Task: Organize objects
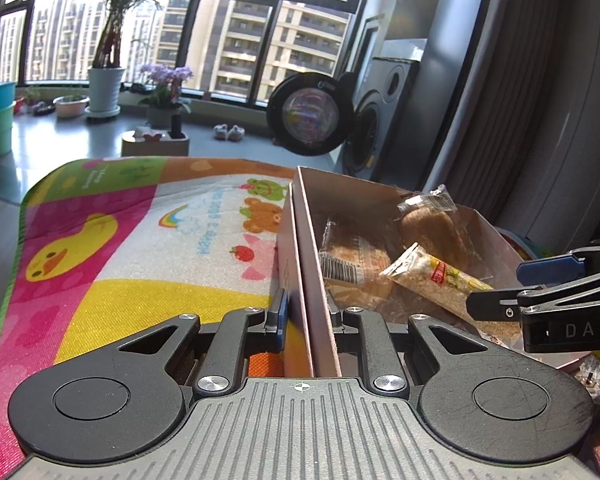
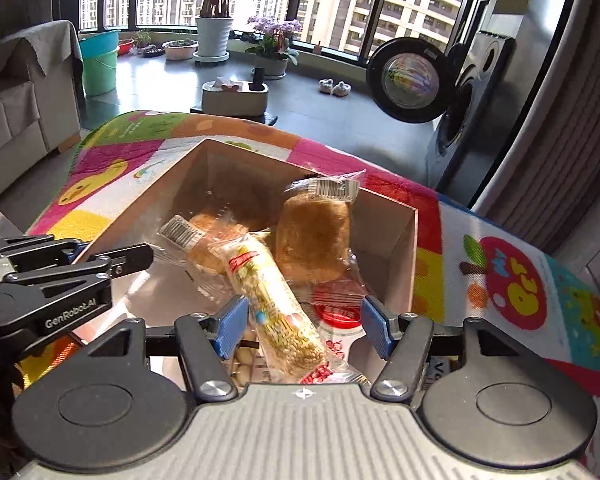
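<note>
Plainly, "GenRobot.AI" left claw pinches the box wall; right claw gapes.

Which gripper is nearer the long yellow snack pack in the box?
Right. The right gripper straddles the yellow snack pack, open; the left gripper is clamped on the box wall beside it.

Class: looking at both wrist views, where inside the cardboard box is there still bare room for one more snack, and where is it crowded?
Bare floor shows in the cardboard box at its far corner behind the bread packs, and along the wall the left gripper clamps. The near end is crowded: the long snack bar lies between the right gripper fingers.
</note>
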Available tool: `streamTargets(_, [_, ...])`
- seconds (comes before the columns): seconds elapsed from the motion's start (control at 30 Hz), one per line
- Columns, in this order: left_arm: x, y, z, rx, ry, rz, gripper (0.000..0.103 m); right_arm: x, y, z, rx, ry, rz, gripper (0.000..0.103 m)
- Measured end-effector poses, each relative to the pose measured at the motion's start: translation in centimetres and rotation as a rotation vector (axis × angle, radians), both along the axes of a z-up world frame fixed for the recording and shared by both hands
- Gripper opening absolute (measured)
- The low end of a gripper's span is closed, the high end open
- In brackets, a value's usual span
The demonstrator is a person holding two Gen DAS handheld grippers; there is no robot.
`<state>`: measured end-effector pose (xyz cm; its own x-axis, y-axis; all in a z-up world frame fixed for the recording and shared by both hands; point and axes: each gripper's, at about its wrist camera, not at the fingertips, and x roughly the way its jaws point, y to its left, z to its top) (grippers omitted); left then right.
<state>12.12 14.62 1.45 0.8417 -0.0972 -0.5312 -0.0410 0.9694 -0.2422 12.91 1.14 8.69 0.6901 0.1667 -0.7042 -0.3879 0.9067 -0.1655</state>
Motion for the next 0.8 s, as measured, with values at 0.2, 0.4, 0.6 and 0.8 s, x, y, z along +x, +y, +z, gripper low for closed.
streamTargets(0.2, [0.0,0.0,0.0,0.001,0.000,0.000,0.019,4.6,-2.1,1.5,0.305,0.091,-0.118,0.066])
streamTargets(0.4, [0.0,0.0,0.0,0.000,0.000,0.000,0.019,9.8,0.0,-0.1,0.313,0.106,-0.200,0.039])
streamTargets(0.6, [0.0,0.1,0.0,-0.004,0.001,-0.001,0.019,9.0,0.6,0.0,0.375,0.182,-0.142,0.042])
streamTargets(0.8, [0.0,0.2,0.1,-0.008,0.001,-0.001,0.020,5.3,0.4,0.6,0.268,0.187,-0.065,0.043])
